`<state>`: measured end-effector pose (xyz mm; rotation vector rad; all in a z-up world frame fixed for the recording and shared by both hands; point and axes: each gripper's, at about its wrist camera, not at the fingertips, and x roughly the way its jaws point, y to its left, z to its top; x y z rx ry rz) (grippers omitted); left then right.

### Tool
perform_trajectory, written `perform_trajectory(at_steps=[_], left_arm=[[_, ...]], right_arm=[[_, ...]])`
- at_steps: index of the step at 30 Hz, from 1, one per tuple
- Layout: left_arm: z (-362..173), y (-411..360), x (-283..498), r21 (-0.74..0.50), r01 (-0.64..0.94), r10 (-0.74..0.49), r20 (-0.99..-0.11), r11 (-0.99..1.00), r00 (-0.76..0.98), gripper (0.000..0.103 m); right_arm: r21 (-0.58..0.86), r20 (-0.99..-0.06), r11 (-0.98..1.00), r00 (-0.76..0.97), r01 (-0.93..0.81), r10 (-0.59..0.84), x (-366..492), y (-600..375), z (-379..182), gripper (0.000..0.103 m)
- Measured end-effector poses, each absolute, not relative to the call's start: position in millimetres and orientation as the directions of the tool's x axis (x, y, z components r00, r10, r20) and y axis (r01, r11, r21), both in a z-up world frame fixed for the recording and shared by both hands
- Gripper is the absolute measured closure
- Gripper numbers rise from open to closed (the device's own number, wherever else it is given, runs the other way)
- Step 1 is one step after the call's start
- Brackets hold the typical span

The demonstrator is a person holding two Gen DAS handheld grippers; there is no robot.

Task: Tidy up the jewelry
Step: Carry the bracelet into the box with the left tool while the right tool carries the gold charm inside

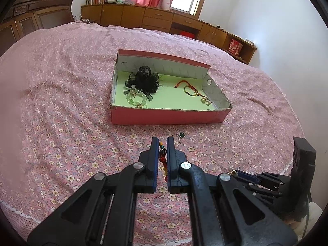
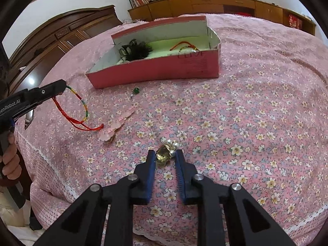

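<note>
My left gripper (image 1: 163, 141) is shut on a red braided cord bracelet (image 1: 162, 155). In the right wrist view that bracelet (image 2: 83, 110) dangles from the left gripper (image 2: 62, 86) over the bed's left side. My right gripper (image 2: 165, 155) is low on the flowered bedspread, its pads closed against a small gold and silver ornament (image 2: 164, 153). Beyond stands a pink box (image 1: 164, 116) (image 2: 155, 71) with a green floor. It holds a black hair flower (image 1: 143, 80), a green bead bracelet (image 1: 136, 99) and a red-corded bangle (image 1: 190, 90).
A green-stone ring (image 1: 180, 136) (image 2: 135, 91) lies on the bedspread in front of the box. A pale pink clip (image 2: 116, 125) lies nearer the left gripper. A hand (image 2: 8, 160) grips the left handle. The bed's lace edge (image 2: 57, 168) runs close by, and wooden cabinets (image 1: 155, 18) line the far wall.
</note>
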<state>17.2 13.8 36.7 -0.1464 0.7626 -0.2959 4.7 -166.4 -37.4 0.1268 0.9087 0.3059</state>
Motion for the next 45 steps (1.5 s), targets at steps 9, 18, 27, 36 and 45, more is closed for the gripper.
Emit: perform_trajectory(at_steps=[9,18,27,36,45], left_arm=[[49,8,13,-0.222,0.228,-0.318,-0.628,0.948,0.71,0.103],[69,-1,15,-0.198,0.247,-0.316,-0.582,0.949,0.749,0.103],[91,-10,26,-0.183,0.262,-0.319,-0.507,0.947,0.8,0.103],[103,-18,50,-0.173,0.272,-0.322,-0.46,0.947,0.828,0.103],[106,-22,81,-0.166,0.269,-0.316,-0.439,0.949,0.842,0.103]], right_arm=[[0.251,-0.693,0.939,0.633,-0.237,0.345,2,-168,-16,0.086],[0.243,-0.587,0.929,0.72,-0.281,0.371,6,-164,26,0.086],[0.216,-0.516,0.928,0.771,-0.305,0.373,19,-159,52,0.086],[0.21,-0.482,0.93,0.795,-0.303,0.368,43,-160,67,0.086],[0.196,-0.453,0.935,0.819,-0.294,0.353,76,-163,82,0.086]])
